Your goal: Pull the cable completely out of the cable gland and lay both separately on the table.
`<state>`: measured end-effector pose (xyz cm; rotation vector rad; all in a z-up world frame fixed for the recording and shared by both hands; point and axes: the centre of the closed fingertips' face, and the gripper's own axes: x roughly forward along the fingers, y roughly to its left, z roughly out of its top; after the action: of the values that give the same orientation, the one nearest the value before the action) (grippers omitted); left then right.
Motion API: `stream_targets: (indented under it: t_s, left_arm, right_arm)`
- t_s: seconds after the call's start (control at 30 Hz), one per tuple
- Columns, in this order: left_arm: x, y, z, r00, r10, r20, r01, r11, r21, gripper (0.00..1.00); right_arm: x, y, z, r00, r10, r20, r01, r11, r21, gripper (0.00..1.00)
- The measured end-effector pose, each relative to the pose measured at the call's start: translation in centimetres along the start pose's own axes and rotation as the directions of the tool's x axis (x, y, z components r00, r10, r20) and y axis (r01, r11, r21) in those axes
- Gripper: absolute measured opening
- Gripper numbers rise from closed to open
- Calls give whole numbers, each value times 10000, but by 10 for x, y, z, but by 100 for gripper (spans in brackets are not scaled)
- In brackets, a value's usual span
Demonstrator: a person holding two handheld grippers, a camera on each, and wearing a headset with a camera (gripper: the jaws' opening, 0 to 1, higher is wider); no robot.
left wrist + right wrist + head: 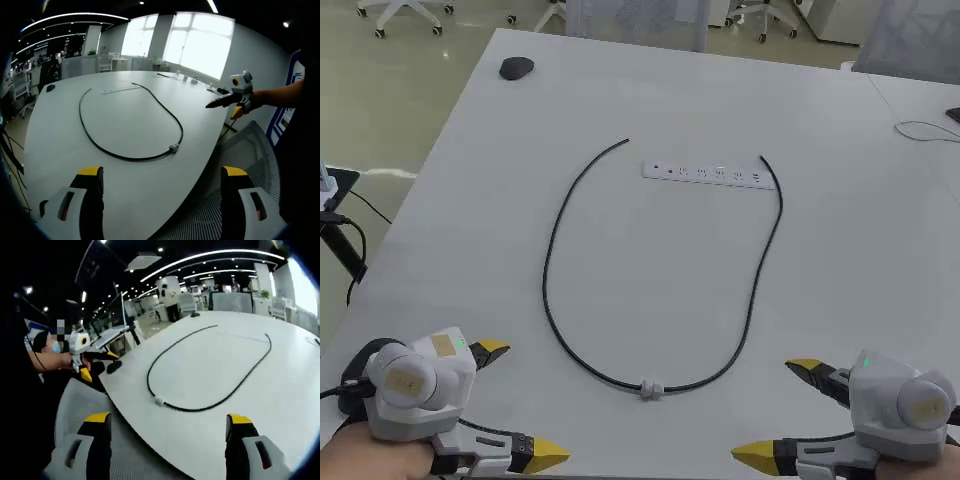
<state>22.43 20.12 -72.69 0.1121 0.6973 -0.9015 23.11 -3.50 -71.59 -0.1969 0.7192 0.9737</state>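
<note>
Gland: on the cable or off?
On. The gland sits midway along the cable, which runs out of both its ends on the table.

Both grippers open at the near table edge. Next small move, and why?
Probably bring the left gripper forward to pinch the cable gland. Both grippers sit open at the near edge, apart from the cable, which runs through the gland at the loop's bottom. Holding the gland first lets the right gripper pull the cable out.
</note>
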Motion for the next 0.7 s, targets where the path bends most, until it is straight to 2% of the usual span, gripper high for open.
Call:
stream_targets:
  t_s: [0.2, 0.33, 0.47, 0.7]
  left_arm:
    - [-1, 0, -5, 9996, 29, -289, -27, 10000, 73, 99]
    - [0, -5, -3, 9989, -110, -457, 124, 9995, 302, 98]
    - [4, -8, -2, 9976, -162, -666, 204, 9978, 627, 99]
    - [8, -7, 1, 9982, -42, -604, 72, 9987, 498, 99]
  right_arm:
    - [1, 2, -6, 9974, 618, -375, -643, 9956, -684, 96]
    - [0, -2, -7, 9957, 762, -524, -797, 9945, -686, 96]
    - [2, 0, -6, 9934, 956, -642, -1005, 9919, -779, 97]
    - [9, -3, -4, 9918, 1112, -626, -1157, 9905, -744, 96]
